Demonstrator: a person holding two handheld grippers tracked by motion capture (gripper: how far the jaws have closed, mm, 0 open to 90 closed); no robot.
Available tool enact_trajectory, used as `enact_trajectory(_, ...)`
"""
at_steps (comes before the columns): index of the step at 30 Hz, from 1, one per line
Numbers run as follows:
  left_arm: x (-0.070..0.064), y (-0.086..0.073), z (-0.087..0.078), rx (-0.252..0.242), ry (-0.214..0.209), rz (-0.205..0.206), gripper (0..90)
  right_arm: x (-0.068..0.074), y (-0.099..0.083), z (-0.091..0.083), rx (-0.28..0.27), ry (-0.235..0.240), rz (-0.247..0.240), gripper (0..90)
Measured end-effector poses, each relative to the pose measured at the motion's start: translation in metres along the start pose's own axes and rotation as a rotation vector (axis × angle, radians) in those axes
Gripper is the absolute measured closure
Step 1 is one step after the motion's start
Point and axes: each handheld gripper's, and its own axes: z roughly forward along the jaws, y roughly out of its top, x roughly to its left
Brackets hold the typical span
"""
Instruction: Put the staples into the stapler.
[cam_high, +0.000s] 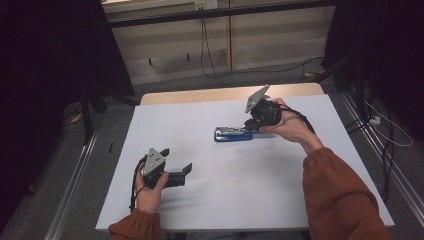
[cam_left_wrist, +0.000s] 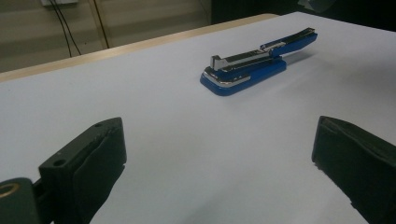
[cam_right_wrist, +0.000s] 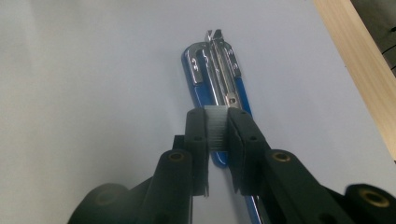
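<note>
- The left tongs (cam_high: 186, 172) lie low over the near-left part of the white bench (cam_high: 210, 200), held in the person's left hand (cam_high: 149, 187); in the left gripper view the two black jaws stand wide apart with bare bench between them, holding nothing.
- The blue stapler (cam_high: 233, 133) lies flat near the middle of the bench, well apart from the left tongs; in the left gripper view (cam_left_wrist: 254, 63) its top arm is swung open, so the metal staple channel is exposed.
- A strip of staples (cam_right_wrist: 216, 127) sits pinched between the pads of the right tongs (cam_right_wrist: 216, 128), whose jaws are closed to a narrow gap on it, directly above the rear part of the stapler's open channel.
- In the high view the right tongs (cam_high: 248, 125) tilt down onto the stapler's right end, gripped in the person's right hand (cam_high: 287, 125), with an orange sleeve (cam_high: 340, 195) running back to the bench's near-right corner.
</note>
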Motion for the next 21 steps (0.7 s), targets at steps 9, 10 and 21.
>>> enact_trajectory(9, 0.0, 0.0, 0.0, 0.005, -0.004, 0.004, 3.1, -0.005, 0.009, 0.007, -0.004, 0.006, 0.001, 79.3)
enact_trajectory(10, 0.0, 0.0, 0.0, 0.005, -0.004, 0.004, 3.1, -0.006, 0.009, 0.009, -0.001, 0.003, -0.002, 79.3)
enact_trajectory(21, 0.0, 0.0, 0.0, 0.008, -0.005, 0.007, 3.1, -0.013, 0.02, 0.029, -0.002, 0.035, -0.005, 79.3)
